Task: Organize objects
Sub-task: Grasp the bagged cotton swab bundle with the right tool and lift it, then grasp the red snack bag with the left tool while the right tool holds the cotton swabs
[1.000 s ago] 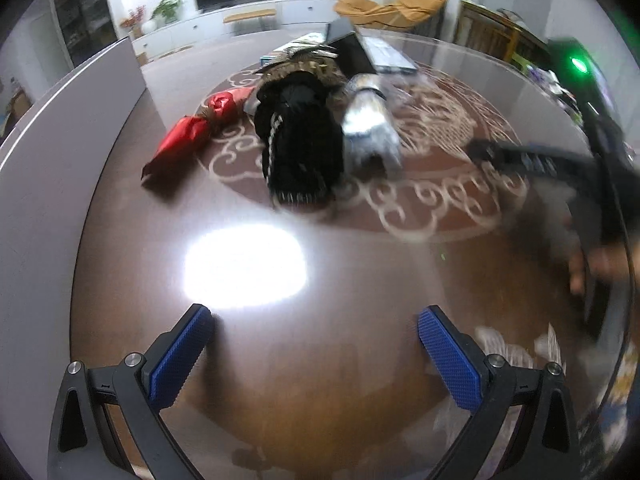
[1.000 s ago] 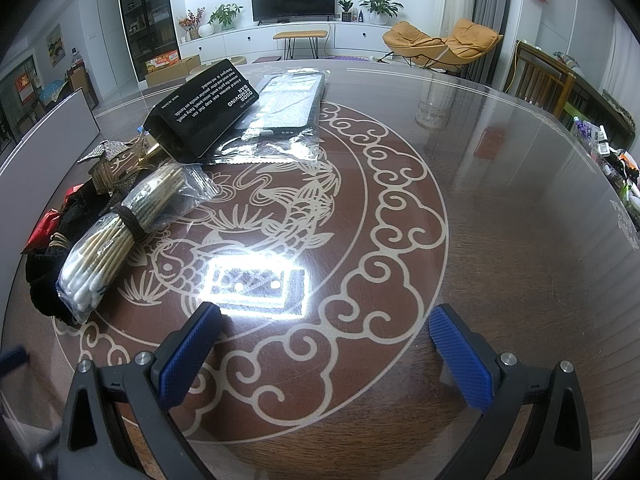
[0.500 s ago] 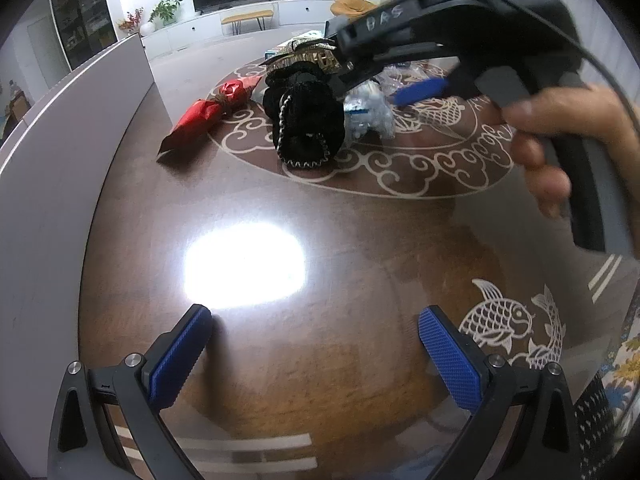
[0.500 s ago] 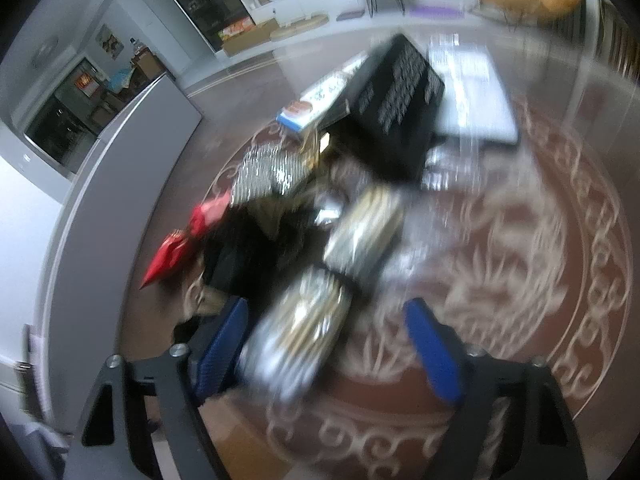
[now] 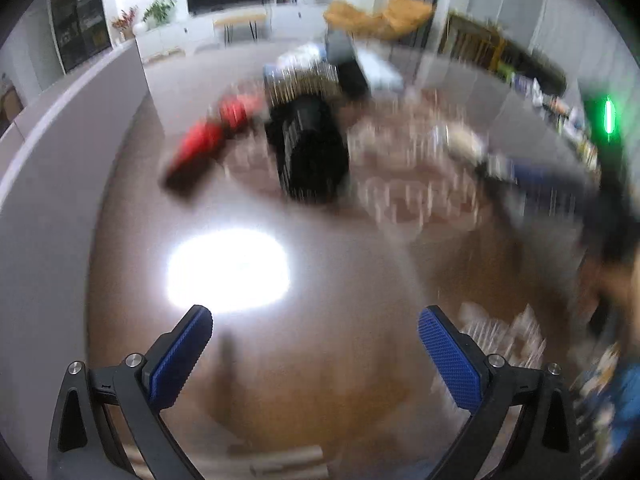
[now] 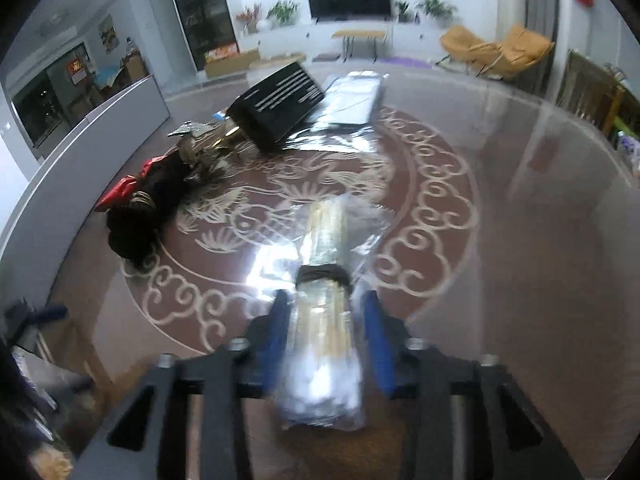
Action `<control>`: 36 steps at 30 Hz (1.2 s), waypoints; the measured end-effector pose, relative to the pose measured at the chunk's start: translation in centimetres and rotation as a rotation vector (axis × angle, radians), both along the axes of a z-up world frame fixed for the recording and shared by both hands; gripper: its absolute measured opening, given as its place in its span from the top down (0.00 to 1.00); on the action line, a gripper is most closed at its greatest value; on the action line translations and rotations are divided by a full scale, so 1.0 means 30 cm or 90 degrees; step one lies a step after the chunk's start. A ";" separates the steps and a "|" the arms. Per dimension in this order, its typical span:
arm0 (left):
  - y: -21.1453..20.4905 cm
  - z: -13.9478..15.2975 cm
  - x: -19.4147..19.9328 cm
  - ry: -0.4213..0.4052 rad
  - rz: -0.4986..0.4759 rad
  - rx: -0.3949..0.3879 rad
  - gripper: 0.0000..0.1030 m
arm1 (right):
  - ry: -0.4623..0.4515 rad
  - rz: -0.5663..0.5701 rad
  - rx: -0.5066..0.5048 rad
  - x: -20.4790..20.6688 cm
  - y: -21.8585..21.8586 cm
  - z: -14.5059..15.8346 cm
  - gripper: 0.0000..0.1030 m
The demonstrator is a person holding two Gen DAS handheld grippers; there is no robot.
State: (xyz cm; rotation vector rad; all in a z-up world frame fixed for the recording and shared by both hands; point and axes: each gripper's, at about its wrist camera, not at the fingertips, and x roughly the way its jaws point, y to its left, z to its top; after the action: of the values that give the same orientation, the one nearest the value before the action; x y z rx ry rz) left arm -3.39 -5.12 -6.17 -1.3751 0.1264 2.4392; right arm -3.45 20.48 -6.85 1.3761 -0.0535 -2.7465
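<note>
A clear bag of cotton swabs (image 6: 326,240) with a black band lies lengthwise between the blue pads of my right gripper (image 6: 326,320). The jaws are opening, with the pads still close against the bag's plastic sides. The left wrist view is blurred; there the bag (image 5: 460,142) shows at the right, at the tip of the right gripper (image 5: 532,176). My left gripper (image 5: 316,344) is open over bare table with nothing between its fingers. A black pouch (image 6: 148,208) and a red wrapper (image 6: 120,192) lie at the left of the round table (image 6: 520,280).
A black box (image 6: 276,106) and a clear plastic sleeve (image 6: 352,96) lie at the far side of the table, next to crumpled gold foil (image 6: 200,140). A grey partition (image 5: 60,160) curves along the table's left edge. A hand (image 5: 624,280) shows at the right.
My right gripper swung left to the swab bag, closed around it, and has come back to the right with it. The left gripper stayed open and rose slightly.
</note>
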 end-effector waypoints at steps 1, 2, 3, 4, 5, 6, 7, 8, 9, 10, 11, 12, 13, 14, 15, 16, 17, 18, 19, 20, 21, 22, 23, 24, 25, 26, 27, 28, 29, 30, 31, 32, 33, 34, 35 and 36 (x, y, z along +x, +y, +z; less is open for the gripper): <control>-0.007 0.045 -0.039 0.015 0.002 0.015 0.00 | 0.007 -0.002 0.005 0.000 0.004 -0.011 0.25; -0.011 0.080 -0.074 0.025 0.002 0.027 0.00 | 0.010 -0.003 0.004 0.009 0.010 -0.026 0.23; -0.013 0.120 -0.136 0.039 0.000 0.039 0.00 | 0.012 -0.004 -0.002 0.024 0.022 -0.037 0.23; -0.013 0.140 -0.183 0.046 0.001 0.039 0.00 | 0.024 -0.006 -0.010 0.033 0.027 -0.030 0.23; -0.013 0.154 -0.248 0.052 0.002 0.034 0.00 | 0.025 -0.010 -0.011 0.038 0.025 -0.030 0.22; -0.016 0.154 -0.292 0.050 0.007 0.028 0.00 | 0.021 -0.016 -0.013 0.034 0.029 -0.029 0.21; -0.023 0.142 -0.365 0.038 0.017 0.021 0.00 | 0.017 -0.022 -0.018 0.029 0.034 -0.036 0.21; -0.029 0.132 -0.402 0.031 0.025 0.020 0.00 | 0.019 -0.026 -0.020 0.027 0.038 -0.036 0.20; -0.040 0.115 -0.443 0.022 0.036 0.018 0.00 | 0.017 -0.029 -0.022 0.025 0.040 -0.038 0.17; -0.052 0.095 -0.481 0.015 0.049 0.011 0.00 | 0.017 -0.028 -0.023 0.024 0.040 -0.039 0.16; -0.066 0.077 -0.510 0.013 0.065 0.003 0.02 | 0.016 -0.027 -0.020 0.021 0.036 -0.042 0.16; -0.079 0.060 -0.528 0.009 0.075 0.000 0.04 | 0.015 -0.027 -0.015 0.020 0.032 -0.043 0.16; -0.088 0.041 -0.538 0.005 0.082 0.000 0.09 | 0.013 -0.026 -0.009 0.018 0.027 -0.045 0.15; -0.103 0.022 -0.555 -0.003 0.095 0.001 0.12 | 0.010 -0.025 0.002 0.015 0.018 -0.048 0.14; -0.115 0.002 -0.567 -0.011 0.105 0.004 0.13 | 0.008 -0.023 0.012 0.012 0.011 -0.050 0.14; -0.125 -0.018 -0.579 -0.019 0.109 0.006 0.21 | 0.005 -0.022 0.023 0.009 0.002 -0.053 0.13; -0.129 -0.035 -0.582 -0.023 0.109 0.003 0.32 | 0.001 -0.020 0.037 0.006 -0.008 -0.056 0.13; -0.128 -0.054 -0.583 -0.024 0.105 -0.003 0.36 | -0.002 -0.019 0.047 0.003 -0.016 -0.058 0.12; -0.125 -0.066 -0.580 -0.022 0.102 -0.010 0.46 | -0.002 -0.016 0.048 0.002 -0.019 -0.060 0.12; -0.117 -0.067 -0.569 0.002 0.101 -0.034 0.62 | -0.002 -0.015 0.046 0.001 -0.017 -0.061 0.11; -0.111 -0.070 -0.559 0.016 0.096 -0.053 0.69 | -0.002 -0.016 0.043 0.001 -0.014 -0.061 0.11; -0.108 -0.068 -0.547 0.031 0.093 -0.056 0.78 | -0.001 -0.018 0.040 0.002 -0.010 -0.060 0.11; -0.106 -0.070 -0.532 0.037 0.094 -0.052 0.78 | -0.001 -0.020 0.039 0.002 -0.008 -0.059 0.11; -0.104 -0.071 -0.513 0.041 0.094 -0.048 0.78 | -0.001 -0.021 0.039 0.002 -0.007 -0.060 0.11; -0.098 -0.071 -0.485 0.047 0.094 -0.047 0.78 | -0.002 -0.021 0.041 0.001 -0.009 -0.061 0.11; -0.098 -0.070 -0.457 0.050 0.094 -0.045 0.78 | -0.003 -0.022 0.044 0.001 -0.010 -0.061 0.11; -0.094 -0.070 -0.415 0.049 0.098 -0.038 0.78 | -0.004 -0.022 0.046 0.001 -0.012 -0.062 0.11; -0.092 -0.069 -0.365 0.047 0.105 -0.026 0.78 | -0.004 -0.022 0.047 0.001 -0.012 -0.062 0.11; -0.089 -0.074 -0.334 0.045 0.107 -0.021 0.78 | -0.004 -0.022 0.045 0.002 -0.011 -0.061 0.11; -0.079 -0.071 -0.285 0.044 0.111 -0.021 0.78 | -0.003 -0.022 0.043 0.002 -0.012 -0.060 0.11; -0.074 -0.070 -0.229 0.045 0.118 -0.024 0.77 | -0.003 -0.022 0.042 0.001 -0.014 -0.060 0.11; -0.071 -0.070 -0.187 0.047 0.125 -0.026 0.74 | -0.003 -0.022 0.042 0.000 -0.014 -0.060 0.10; -0.073 -0.070 -0.137 0.048 0.136 -0.026 0.68 | -0.003 -0.022 0.043 -0.001 -0.014 -0.061 0.10; -0.077 -0.070 -0.109 0.047 0.140 -0.024 0.45 | -0.004 -0.022 0.044 -0.001 -0.016 -0.061 0.10; -0.080 -0.077 -0.090 0.039 0.143 -0.024 0.18 | -0.004 -0.021 0.046 -0.002 -0.017 -0.061 0.10; -0.079 -0.086 -0.096 0.031 0.144 -0.026 0.10 | -0.005 -0.021 0.046 -0.002 -0.017 -0.062 0.09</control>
State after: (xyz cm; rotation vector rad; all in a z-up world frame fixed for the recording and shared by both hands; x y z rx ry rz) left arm -6.27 -7.50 -8.75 -1.4164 0.0340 2.6690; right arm -3.51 19.97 -8.70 1.4161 0.0234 -2.7971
